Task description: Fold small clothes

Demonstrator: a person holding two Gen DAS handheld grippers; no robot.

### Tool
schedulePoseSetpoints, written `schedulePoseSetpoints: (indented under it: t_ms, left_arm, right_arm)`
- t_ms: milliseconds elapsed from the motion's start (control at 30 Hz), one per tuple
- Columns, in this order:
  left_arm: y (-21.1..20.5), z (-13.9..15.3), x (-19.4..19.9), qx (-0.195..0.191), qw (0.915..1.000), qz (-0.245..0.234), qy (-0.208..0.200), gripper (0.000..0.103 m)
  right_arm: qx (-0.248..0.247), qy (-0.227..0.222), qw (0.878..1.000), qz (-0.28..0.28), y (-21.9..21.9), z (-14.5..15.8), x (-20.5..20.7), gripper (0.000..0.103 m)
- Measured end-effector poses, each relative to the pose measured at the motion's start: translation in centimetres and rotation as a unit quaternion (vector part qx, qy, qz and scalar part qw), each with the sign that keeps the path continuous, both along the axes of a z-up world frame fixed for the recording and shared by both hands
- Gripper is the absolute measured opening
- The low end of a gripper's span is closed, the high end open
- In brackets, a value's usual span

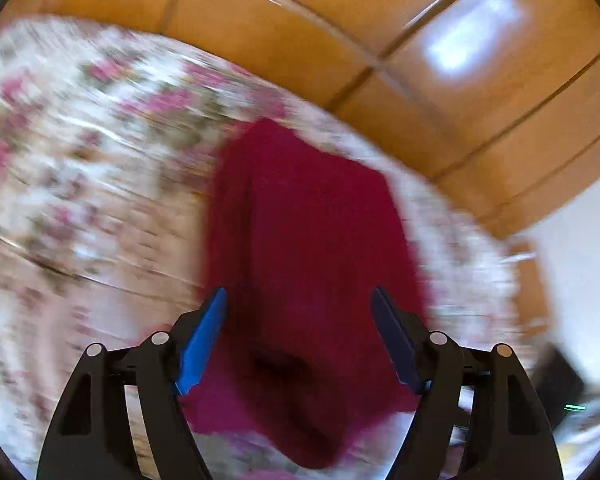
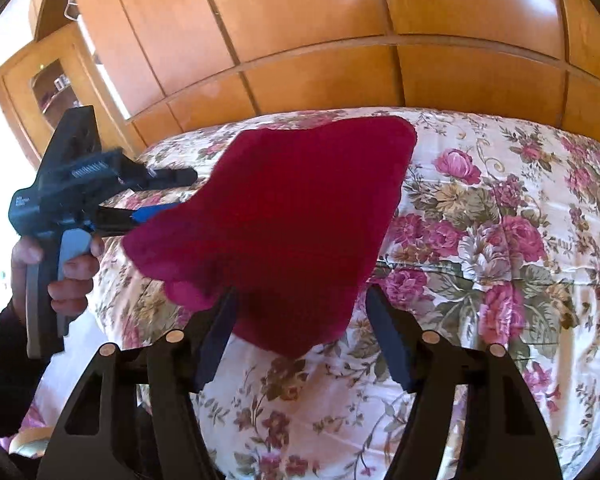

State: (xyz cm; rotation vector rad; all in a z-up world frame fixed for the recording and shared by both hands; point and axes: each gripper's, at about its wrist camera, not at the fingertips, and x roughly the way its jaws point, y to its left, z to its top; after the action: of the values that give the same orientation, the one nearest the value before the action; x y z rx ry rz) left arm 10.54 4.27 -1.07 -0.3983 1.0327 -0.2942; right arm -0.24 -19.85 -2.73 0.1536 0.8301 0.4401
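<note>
A small dark red cloth (image 2: pixel 276 216) lies folded on the floral bedspread (image 2: pixel 480 216); it also shows, blurred, in the left wrist view (image 1: pixel 300 248). My left gripper (image 1: pixel 298 300) is open, its blue fingers (image 1: pixel 204 336) spread above the cloth's near end, nothing between them. In the right wrist view the left gripper (image 2: pixel 156 212) reaches in from the left at the cloth's left edge. My right gripper (image 2: pixel 300 300) is open, its jaws standing wide on either side of the cloth's near edge.
A wooden headboard and wardrobe panels (image 2: pixel 320 32) rise behind the bed. A glass-fronted cabinet (image 2: pixel 48 88) stands at far left. The person's hand (image 2: pixel 60 272) holds the left gripper's handle. Floral bedspread extends right and near.
</note>
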Motion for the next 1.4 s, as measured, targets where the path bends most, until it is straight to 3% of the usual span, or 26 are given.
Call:
schedulePoseSetpoints:
  t_ms: [33, 67, 100, 167, 233, 333, 400, 500, 667, 833, 933, 1067, 1233, 1400]
  left_arm:
    - [-0.3, -0.6, 0.0, 0.076, 0.9969, 0.02, -0.005, 0.07]
    - [-0.3, -1.5, 0.0, 0.103, 0.9944, 0.025, -0.001, 0.069]
    - [0.1, -2.4, 0.0, 0.1, 0.9946, 0.027, 0.009, 0.069]
    - [1.6, -4.5, -0.4, 0.063, 0.9967, 0.043, 0.028, 0.074]
    - [2.1, -4.9, -0.9, 0.046, 0.9976, 0.047, 0.021, 0.077]
    - [2.1, -4.6, -1.3, 0.044, 0.9982, 0.038, 0.014, 0.077]
    - [1.9, -4.3, -1.2, 0.034, 0.9989, 0.029, 0.013, 0.077]
    - [2.2, -4.3, -0.5, 0.002, 0.9999, 0.01, 0.011, 0.077]
    - [2.7, -5.0, -0.3, -0.065, 0.9977, -0.014, 0.012, 0.072]
    - [2.4, -5.5, 0.1, -0.092, 0.9953, -0.029, 0.006, 0.06]
    - [2.3, -5.8, 0.3, -0.107, 0.9936, -0.037, 0.003, 0.048]
    - [2.4, -5.7, 0.3, -0.133, 0.9901, -0.045, 0.0, 0.039]
    - [-0.5, -3.4, 0.0, -0.13, 0.987, -0.092, -0.023, 0.032]
    - [-7.8, -0.3, 1.4, -0.143, 0.976, -0.158, -0.045, 0.032]
  right_arm:
    - [0.0, 0.001, 1.0, 0.003, 0.4, -0.3, 0.0, 0.056]
    - [-0.009, 0.001, 1.0, 0.009, 1.1, -0.8, -0.2, 0.056]
    - [-0.022, 0.004, 1.0, 0.018, 1.9, -1.4, 0.1, 0.055]
    - [-0.052, 0.023, 0.998, 0.03, 3.0, -3.6, 0.0, 0.056]
    - [-0.055, 0.022, 0.998, 0.03, 2.6, -4.9, -0.3, 0.056]
    - [-0.012, 0.043, 0.999, 0.029, 1.0, -4.3, -0.2, 0.059]
    - [0.037, 0.062, 0.997, 0.032, -0.8, -3.5, 0.1, 0.074]
    - [0.092, 0.059, 0.994, 0.013, -3.5, -2.0, 0.7, 0.085]
    - [0.15, 0.054, 0.986, -0.042, -7.0, -0.8, 5.1, 0.089]
    - [0.162, 0.107, 0.98, -0.042, -4.9, -3.3, 12.3, 0.088]
    - [0.146, 0.133, 0.98, -0.018, -2.5, -4.8, 14.3, 0.079]
    - [0.148, 0.114, 0.982, -0.018, -2.9, -2.9, 13.3, 0.045]
    - [0.13, 0.047, 0.99, -0.025, -4.6, 1.3, 9.8, 0.041]
    - [0.131, -0.012, 0.989, -0.071, -10.8, 5.0, 7.2, 0.04]
